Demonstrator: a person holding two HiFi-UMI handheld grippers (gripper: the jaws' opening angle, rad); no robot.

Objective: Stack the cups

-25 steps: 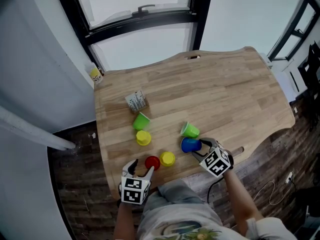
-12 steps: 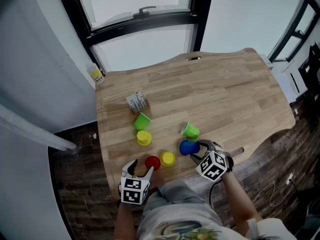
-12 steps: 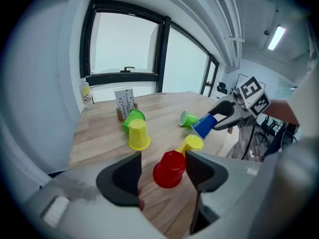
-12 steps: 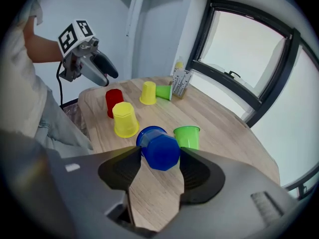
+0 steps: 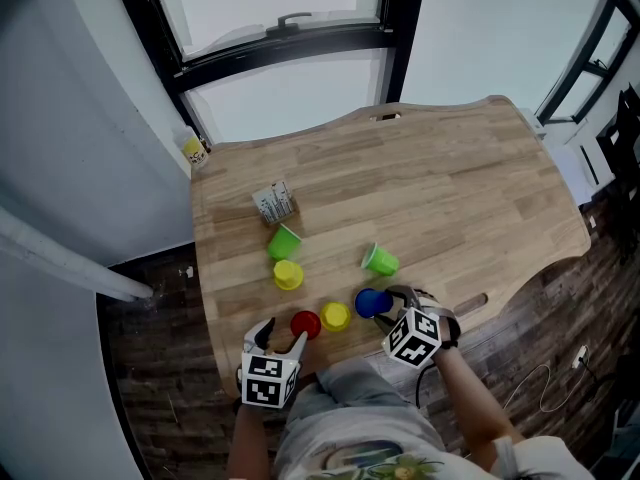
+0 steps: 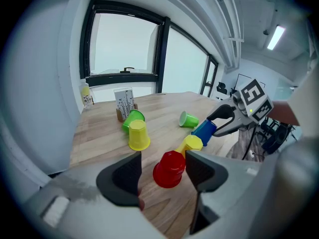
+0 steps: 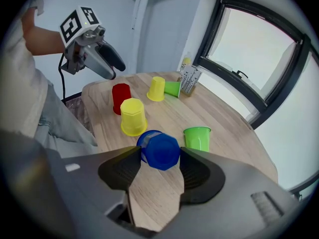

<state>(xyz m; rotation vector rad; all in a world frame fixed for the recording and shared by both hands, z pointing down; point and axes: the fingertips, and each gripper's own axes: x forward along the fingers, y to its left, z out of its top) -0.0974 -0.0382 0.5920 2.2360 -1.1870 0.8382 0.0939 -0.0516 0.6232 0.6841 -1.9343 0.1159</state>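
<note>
My right gripper (image 5: 386, 304) is shut on the blue cup (image 5: 371, 302), which tilts with its base towards the right gripper view (image 7: 160, 151). It hangs just right of an upside-down yellow cup (image 5: 335, 316). My left gripper (image 5: 281, 336) stands open at the table's near edge. The upside-down red cup (image 6: 169, 169) sits just past its fingertips, close to the right-hand one. A second yellow cup (image 5: 288, 275) stands upside down further back, beside a green cup (image 5: 283, 241) lying on its side. Another green cup (image 5: 380, 260) is behind the blue one.
A small card holder (image 5: 272, 202) stands behind the cups and a little yellow bottle (image 5: 193, 150) sits at the far left corner. The wooden table (image 5: 450, 178) ends close to my body; a window frame rises behind it.
My right gripper has carried the blue cup leftwards, nearer the front yellow cup, and rolled a little. The left gripper and the other cups have stayed put.
</note>
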